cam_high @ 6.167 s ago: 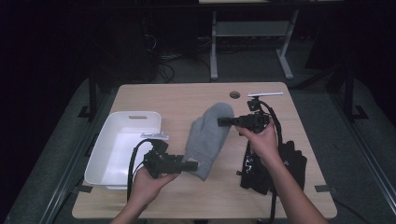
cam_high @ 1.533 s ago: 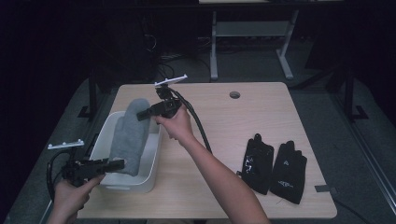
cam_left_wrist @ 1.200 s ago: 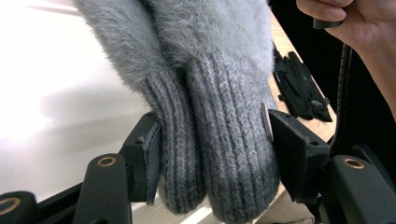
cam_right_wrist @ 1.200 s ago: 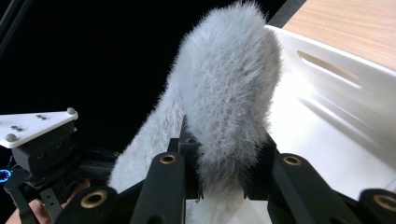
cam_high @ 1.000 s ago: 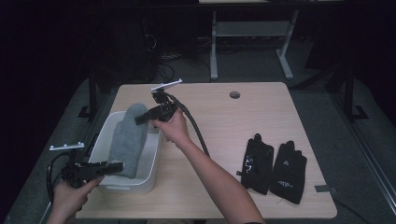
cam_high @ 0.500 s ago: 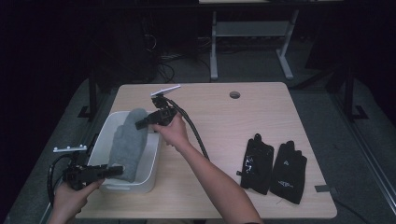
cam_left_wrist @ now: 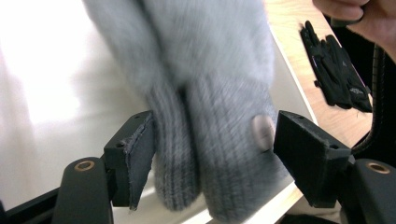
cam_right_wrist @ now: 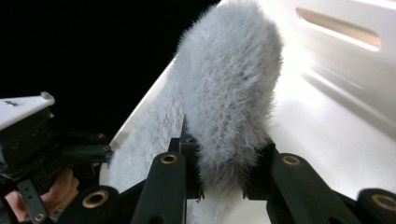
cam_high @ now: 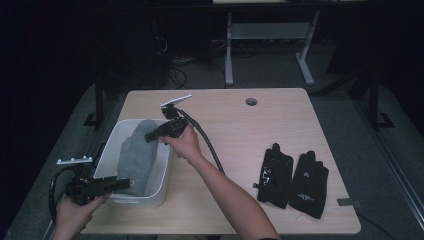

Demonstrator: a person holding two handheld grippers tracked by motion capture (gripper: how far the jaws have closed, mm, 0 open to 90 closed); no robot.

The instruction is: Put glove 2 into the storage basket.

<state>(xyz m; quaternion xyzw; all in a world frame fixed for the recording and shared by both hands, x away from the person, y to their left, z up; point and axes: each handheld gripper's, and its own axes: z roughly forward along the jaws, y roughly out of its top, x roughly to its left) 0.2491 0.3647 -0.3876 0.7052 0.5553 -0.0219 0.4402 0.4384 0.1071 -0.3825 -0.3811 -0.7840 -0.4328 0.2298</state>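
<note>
A light wooden table (cam_high: 240,130) with a round cable hole (cam_high: 251,101) stands on grey carpet in a dark room; a white desk frame (cam_high: 270,35) occupies the upper centre. A white plastic bin (cam_high: 162,187) sits at the table's lower left and contains the grey knit mittens (cam_high: 137,155). The right gripper (cam_high: 152,137) is clamped on the fluffy mitten tips. The left gripper (cam_high: 122,183) has just been opening; its jaws straddle the ribbed cuffs, with the pads clear on at least one side. Two black gloves (cam_high: 295,177) lie at lower right.

Dark lab: bare table (cam_high: 280,115), floor cables (cam_high: 175,75)
</note>
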